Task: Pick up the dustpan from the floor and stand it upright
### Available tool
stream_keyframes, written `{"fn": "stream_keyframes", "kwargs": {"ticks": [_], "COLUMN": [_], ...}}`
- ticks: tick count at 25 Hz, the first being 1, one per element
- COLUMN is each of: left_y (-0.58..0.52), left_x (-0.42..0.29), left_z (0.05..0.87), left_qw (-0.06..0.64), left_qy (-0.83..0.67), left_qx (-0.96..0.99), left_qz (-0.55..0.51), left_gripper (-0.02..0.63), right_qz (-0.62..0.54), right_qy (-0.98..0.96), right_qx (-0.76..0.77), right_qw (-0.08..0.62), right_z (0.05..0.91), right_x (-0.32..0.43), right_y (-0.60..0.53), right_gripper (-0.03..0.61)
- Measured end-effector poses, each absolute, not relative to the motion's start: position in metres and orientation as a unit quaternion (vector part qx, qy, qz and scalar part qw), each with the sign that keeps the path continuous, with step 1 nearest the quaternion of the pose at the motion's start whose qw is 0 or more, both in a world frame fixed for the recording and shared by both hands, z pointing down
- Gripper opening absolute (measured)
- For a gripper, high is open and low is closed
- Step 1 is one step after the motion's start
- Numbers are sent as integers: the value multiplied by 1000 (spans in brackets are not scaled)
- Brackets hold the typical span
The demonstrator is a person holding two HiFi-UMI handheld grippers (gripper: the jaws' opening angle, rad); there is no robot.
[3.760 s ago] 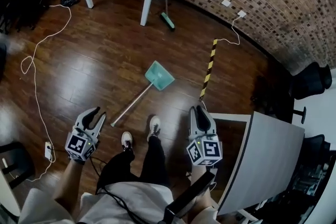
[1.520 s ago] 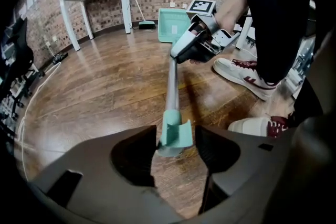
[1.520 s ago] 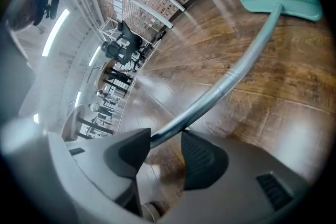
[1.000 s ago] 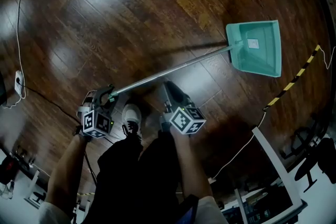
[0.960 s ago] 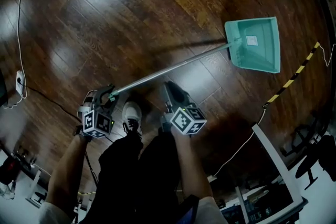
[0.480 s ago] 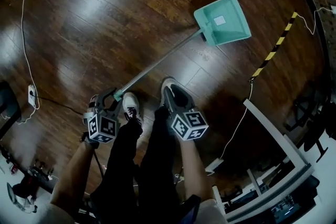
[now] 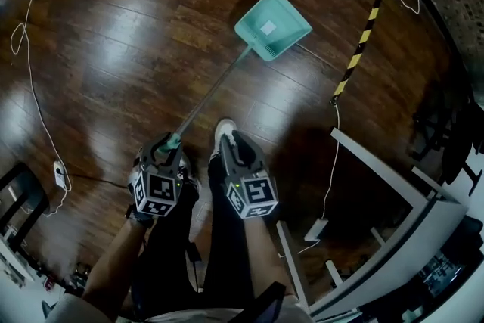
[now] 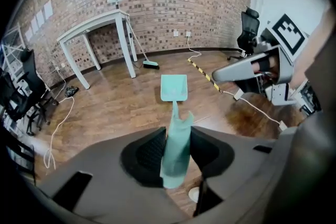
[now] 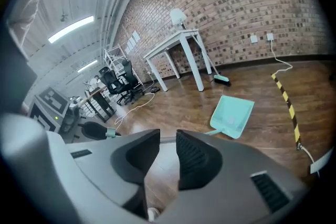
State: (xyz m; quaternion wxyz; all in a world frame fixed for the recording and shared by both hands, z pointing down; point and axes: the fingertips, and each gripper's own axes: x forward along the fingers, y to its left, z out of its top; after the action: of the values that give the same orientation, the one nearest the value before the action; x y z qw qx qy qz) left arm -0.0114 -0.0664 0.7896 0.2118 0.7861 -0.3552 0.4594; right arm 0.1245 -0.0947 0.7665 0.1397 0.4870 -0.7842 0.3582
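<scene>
The teal dustpan (image 7: 272, 25) rests with its pan on the wood floor, and its long metal handle (image 7: 210, 93) slants up toward me. My left gripper (image 7: 168, 141) is shut on the teal grip at the handle's end (image 8: 176, 147), with the pan (image 8: 174, 86) straight ahead beyond it. Just to the right of it, my right gripper (image 7: 229, 138) stands open, a narrow gap between its jaws and nothing in it. In the right gripper view, my right gripper (image 9: 168, 147) has the pan (image 9: 232, 116) ahead on the floor and the handle crossing behind its jaws.
A yellow-black tape strip (image 7: 359, 41) lies right of the pan. A white cable (image 7: 30, 79) runs along the left floor. A white table frame (image 7: 378, 178) stands close at right. A broom (image 8: 151, 65) leans by the white table (image 8: 100, 23) at the brick wall.
Both grippers have risen, the left one carrying the handle's end up. The handle now slants more steeply and the pan has swung round on the floor.
</scene>
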Motion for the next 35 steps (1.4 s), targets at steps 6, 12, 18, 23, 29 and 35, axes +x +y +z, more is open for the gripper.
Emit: {"fn": "stream_keyframes", "kwargs": {"ticks": [6, 12, 18, 23, 29, 35], "left_y": [-117, -193, -253, -278, -285, -287], "left_x": [57, 120, 185, 211, 216, 200], "left_z": [741, 683, 640, 626, 618, 617], "left_qw": [212, 163, 129, 144, 144, 144], "left_qy": [-346, -340, -349, -358, -368, -382], "left_qx": [805, 833, 850, 844, 837, 839], "left_qz": [433, 406, 374, 372, 379, 361], "left_gripper": [139, 138, 141, 141, 140, 149], "right_qz": [358, 320, 258, 256, 239, 241], "right_qy": [-745, -737, -715, -684, -684, -683], "right_qx": [551, 590, 644, 676, 685, 686], "right_qw": [113, 75, 86, 95, 79, 74], "right_z": [721, 651, 584, 563, 541, 530], "right_x": [210, 284, 349, 384, 396, 393], "right_y": [-115, -139, -154, -162, -168, -166], "right_gripper": [75, 77, 75, 75, 75, 80]}}
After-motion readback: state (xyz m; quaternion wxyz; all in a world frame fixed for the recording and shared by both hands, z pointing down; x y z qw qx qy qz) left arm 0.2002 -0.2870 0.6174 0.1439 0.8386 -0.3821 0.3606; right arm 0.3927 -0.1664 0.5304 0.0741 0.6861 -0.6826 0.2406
